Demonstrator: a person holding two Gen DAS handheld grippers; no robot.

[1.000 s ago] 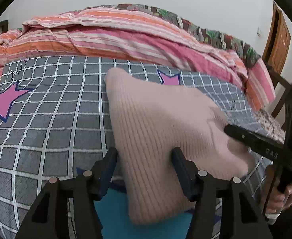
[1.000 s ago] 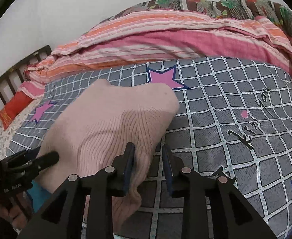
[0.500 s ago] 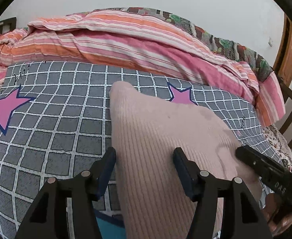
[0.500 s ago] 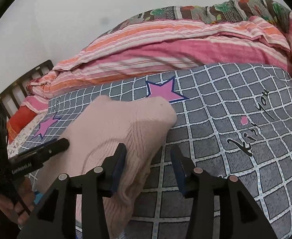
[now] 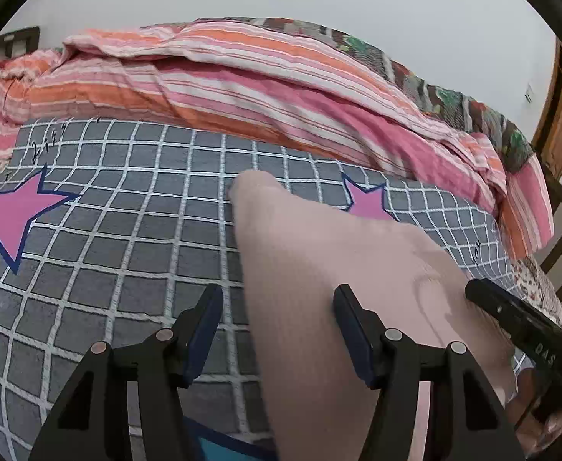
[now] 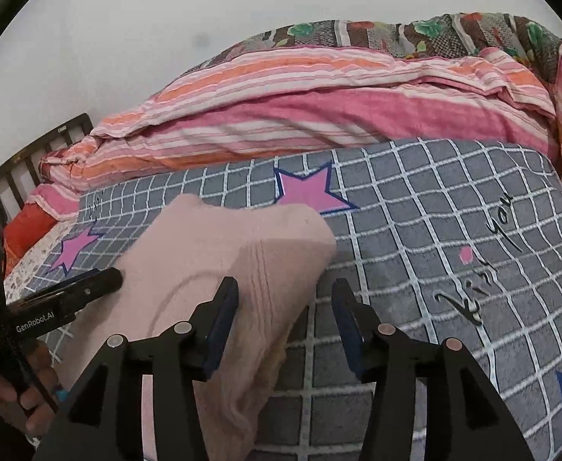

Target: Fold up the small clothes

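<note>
Two grippers hang over one pink knit garment (image 5: pixel 342 269) that lies on a grey checked bedspread (image 5: pixel 108 230), roughly in the middle of the bed, with a rolled striped quilt (image 5: pixel 242 88) along the far side. The garment looks already doubled over: in the right wrist view its right side shows a thick, rounded layered edge, and its far corners lie flat on the spread.

The left gripper (image 5: pixel 277 326) has its jaws spread, and nothing is pinched. The garment's left edge runs up between the two fingers, the right finger over the knit and the left finger over bare bedspread. That straddle suits either a fresh grab of this edge or a release just made; I cannot tell which.

The right gripper (image 6: pixel 285 319) is also spread and empty. Its left finger sits over the garment's right fold and its right finger over the bedspread, the pads clear of the cloth as far as the view shows. It is opening slightly at this moment.

Both tools sit at the near end of the garment, one at each side, which probably keeps the fold square. Each tool appears at the edge of the other's view, with a hand (image 6: pixel 16 388) on its handle.
</note>
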